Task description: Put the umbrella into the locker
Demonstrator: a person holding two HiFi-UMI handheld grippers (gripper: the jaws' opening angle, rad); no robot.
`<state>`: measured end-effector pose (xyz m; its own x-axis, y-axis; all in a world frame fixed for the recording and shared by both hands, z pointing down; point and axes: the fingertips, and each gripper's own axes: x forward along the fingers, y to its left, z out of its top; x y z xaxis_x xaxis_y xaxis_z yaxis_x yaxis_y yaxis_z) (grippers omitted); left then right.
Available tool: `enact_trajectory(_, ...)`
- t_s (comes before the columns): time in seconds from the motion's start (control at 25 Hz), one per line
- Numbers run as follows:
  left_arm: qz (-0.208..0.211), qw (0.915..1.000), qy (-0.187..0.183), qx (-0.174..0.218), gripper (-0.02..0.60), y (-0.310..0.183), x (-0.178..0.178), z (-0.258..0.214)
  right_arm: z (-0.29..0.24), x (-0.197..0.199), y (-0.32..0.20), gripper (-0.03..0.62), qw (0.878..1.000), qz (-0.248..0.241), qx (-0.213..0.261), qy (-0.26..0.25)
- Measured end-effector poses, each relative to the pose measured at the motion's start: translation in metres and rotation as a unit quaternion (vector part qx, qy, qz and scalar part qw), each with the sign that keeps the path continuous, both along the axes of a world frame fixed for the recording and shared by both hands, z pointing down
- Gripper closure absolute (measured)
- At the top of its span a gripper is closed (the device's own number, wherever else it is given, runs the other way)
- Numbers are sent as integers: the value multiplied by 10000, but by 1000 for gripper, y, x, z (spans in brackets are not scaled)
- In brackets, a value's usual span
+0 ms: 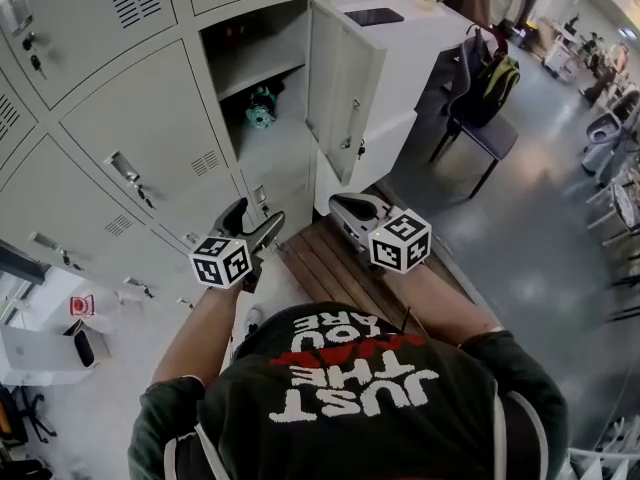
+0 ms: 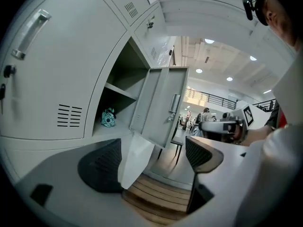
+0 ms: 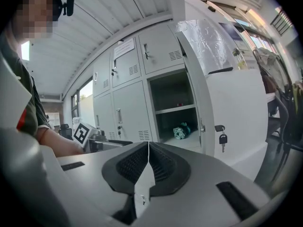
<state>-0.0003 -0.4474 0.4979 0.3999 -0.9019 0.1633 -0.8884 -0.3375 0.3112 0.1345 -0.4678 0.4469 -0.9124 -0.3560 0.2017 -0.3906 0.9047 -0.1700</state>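
Note:
A folded teal umbrella lies inside the open locker, on its floor below the inner shelf. It also shows in the left gripper view as the umbrella and in the right gripper view as the umbrella. My left gripper is held in front of the lockers, well short of the compartment, its jaws open and empty. My right gripper hangs beside it to the right, pads shut together on nothing. Neither gripper touches the umbrella.
The locker door stands swung open to the right, a key hanging from its lock. Shut lockers fill the wall to the left. A wooden slatted bench lies below the grippers. A chair with a bag stands at the right.

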Motion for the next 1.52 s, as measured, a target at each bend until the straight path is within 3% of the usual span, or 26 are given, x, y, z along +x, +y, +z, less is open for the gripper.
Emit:
enact_trajectory(0.44, 245, 9977, -131, 618, 340, 50, -30, -44, -4, -5, 12, 559, 9997, 238, 88, -47)
enact_trajectory(0.8, 1048, 9889, -78, 1047, 563, 50, -87, -64, -14, -49, 20, 559, 9952, 928, 222, -210)
enact_trajectory(1.08, 1278, 9859, 140, 1071, 574, 46, -131, -70, -25, -86, 21, 559, 9934, 1110, 224, -158)
enact_trajectory(1.52, 1362, 9847, 231, 1062, 574, 50, -134, -70, -23, -96, 24, 561, 9937, 1098, 216, -78)
